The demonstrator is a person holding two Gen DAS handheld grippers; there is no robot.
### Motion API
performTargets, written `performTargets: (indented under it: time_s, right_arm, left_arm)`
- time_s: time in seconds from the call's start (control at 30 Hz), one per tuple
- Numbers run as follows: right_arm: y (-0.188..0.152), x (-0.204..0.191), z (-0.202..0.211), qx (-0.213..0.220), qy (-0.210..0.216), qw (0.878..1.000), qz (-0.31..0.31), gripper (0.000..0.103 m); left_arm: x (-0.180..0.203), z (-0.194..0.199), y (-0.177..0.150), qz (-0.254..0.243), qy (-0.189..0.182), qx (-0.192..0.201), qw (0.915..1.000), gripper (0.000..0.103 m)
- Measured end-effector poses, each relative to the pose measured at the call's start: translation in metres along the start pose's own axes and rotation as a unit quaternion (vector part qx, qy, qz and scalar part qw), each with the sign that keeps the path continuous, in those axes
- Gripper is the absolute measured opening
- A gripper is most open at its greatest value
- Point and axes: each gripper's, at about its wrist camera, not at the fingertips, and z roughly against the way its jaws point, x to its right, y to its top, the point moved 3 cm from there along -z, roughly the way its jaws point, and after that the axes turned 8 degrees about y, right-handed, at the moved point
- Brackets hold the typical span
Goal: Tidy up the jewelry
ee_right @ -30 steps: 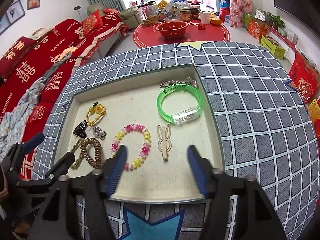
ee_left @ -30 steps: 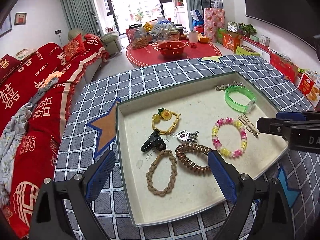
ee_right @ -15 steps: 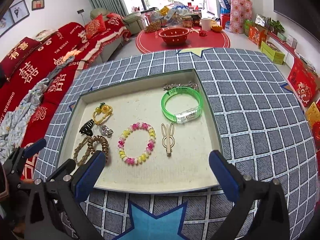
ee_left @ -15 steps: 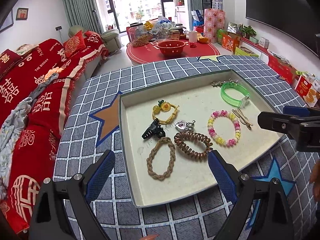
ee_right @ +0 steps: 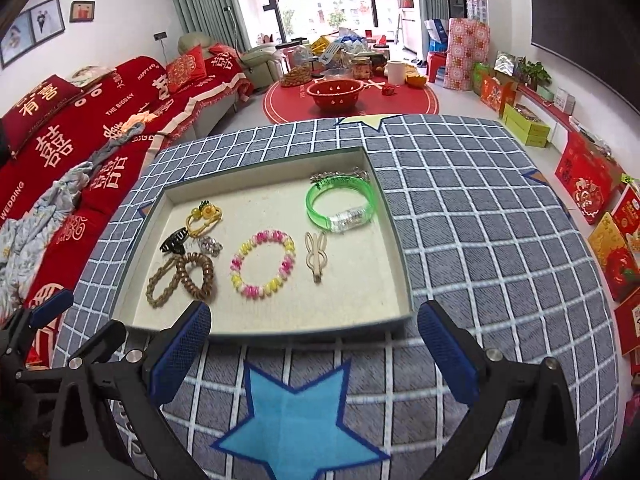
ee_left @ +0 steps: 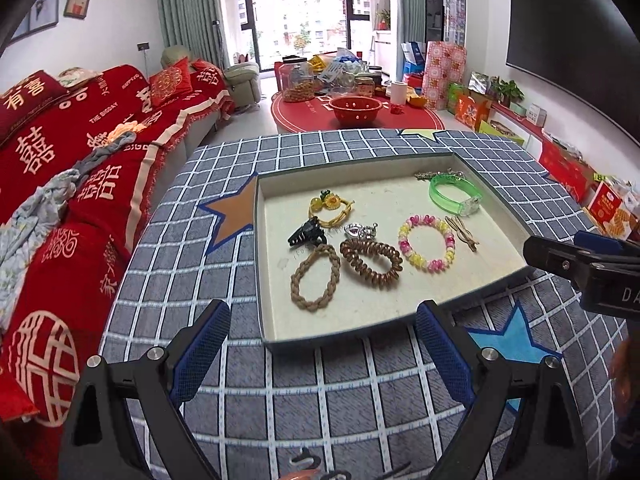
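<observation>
A shallow grey-green tray (ee_left: pixel 360 330) (ee_right: pixel 280 330) on the checked tablecloth holds several pieces: a green bangle (ee_left: pixel 454 198) (ee_right: pixel 340 204), a pink-yellow bead bracelet (ee_left: pixel 427 243) (ee_right: pixel 262 264), a rabbit-shaped hair clip (ee_left: pixel 464 232) (ee_right: pixel 316 256), a brown coil tie (ee_left: pixel 370 262) (ee_right: pixel 196 276), a braided tie (ee_left: pixel 316 278) (ee_right: pixel 162 284), a black claw clip (ee_left: pixel 304 234) (ee_right: pixel 174 240), a silver charm (ee_left: pixel 360 230) and a yellow flower tie (ee_left: pixel 330 208) (ee_right: pixel 204 216). My left gripper (ee_left: pixel 322 344) and right gripper (ee_right: pixel 314 340) are both open and empty, held before the tray's near edge.
The table (ee_right: pixel 500 240) has a grey checked cloth with star patches. A red sofa (ee_left: pixel 60 168) lies to the left. A round red table (ee_right: pixel 348 96) with a bowl and jars stands beyond. Boxes (ee_right: pixel 592 184) line the right wall.
Both grippers have pulled back from the tray toward me. The right gripper's fingers have opened wide. The jewelry has not moved.
</observation>
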Motion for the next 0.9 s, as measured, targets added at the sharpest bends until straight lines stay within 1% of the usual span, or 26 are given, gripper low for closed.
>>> performTargets:
  time_s: [0.23, 0.4, 0.67, 0.9]
  right_arm:
    - [-0.025, -0.002, 0.020, 0.015, -0.013, 1.000, 0.001, 0.103]
    - [-0.041, -0.008, 0.031, 0.030, -0.026, 0.999, 0.012, 0.103]
    - [-0.058, -0.023, 0.047, 0.061, -0.039, 0.997, 0.038, 0.103]
    - [-0.070, -0.025, 0.048, 0.062, -0.040, 0.997, 0.037, 0.103]
  left_arm:
    - [0.000, 0.015, -0.025, 0.015, 0.006, 0.000, 0.9999, 0.103]
    - [0.000, 0.025, -0.039, 0.019, 0.010, 0.004, 0.9998, 0.103]
    - [-0.001, 0.035, -0.055, 0.033, 0.019, 0.011, 0.9992, 0.103]
    - [0.000, 0.038, -0.066, 0.034, 0.027, 0.017, 0.9989, 0.103]
